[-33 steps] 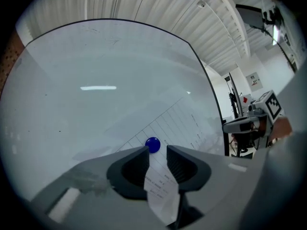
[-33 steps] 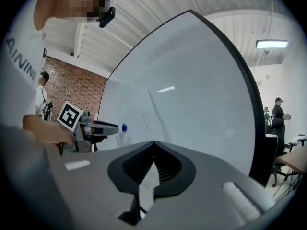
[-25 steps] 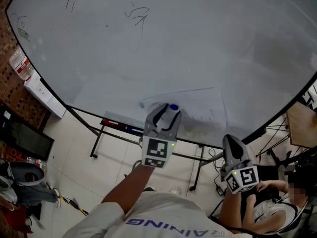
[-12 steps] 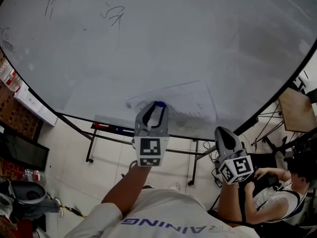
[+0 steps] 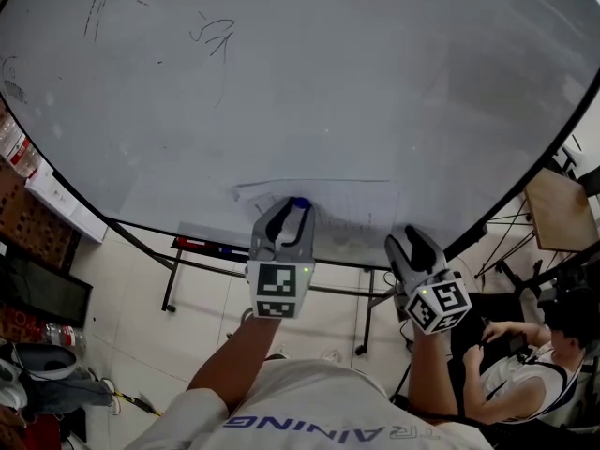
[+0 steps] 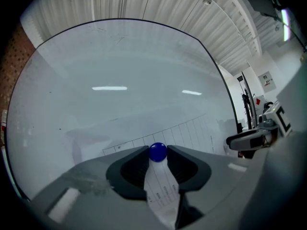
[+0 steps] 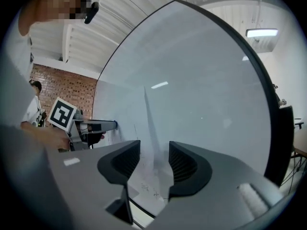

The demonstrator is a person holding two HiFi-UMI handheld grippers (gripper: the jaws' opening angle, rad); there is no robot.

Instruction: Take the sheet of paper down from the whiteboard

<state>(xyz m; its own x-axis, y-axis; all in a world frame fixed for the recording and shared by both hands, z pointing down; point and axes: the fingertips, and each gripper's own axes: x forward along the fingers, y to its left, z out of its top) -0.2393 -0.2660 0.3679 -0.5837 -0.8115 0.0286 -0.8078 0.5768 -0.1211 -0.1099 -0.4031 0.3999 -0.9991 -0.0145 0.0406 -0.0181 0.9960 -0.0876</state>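
The whiteboard point(image 5: 309, 82) fills the upper and middle part of the head view, with faint pen marks at its upper left. The sheet of paper point(image 5: 361, 209) lies against its lower centre, just above the bottom rail. At the sheet's left end the left gripper point(image 5: 292, 207) has lately closed and now pinches a small blue magnet point(image 6: 157, 152) between its tips, with a strip of the paper showing below the magnet. At the sheet's right end, the right gripper point(image 5: 408, 240) has just been opening: its jaws are spread, the paper's edge standing between them with neither pad pressing it.
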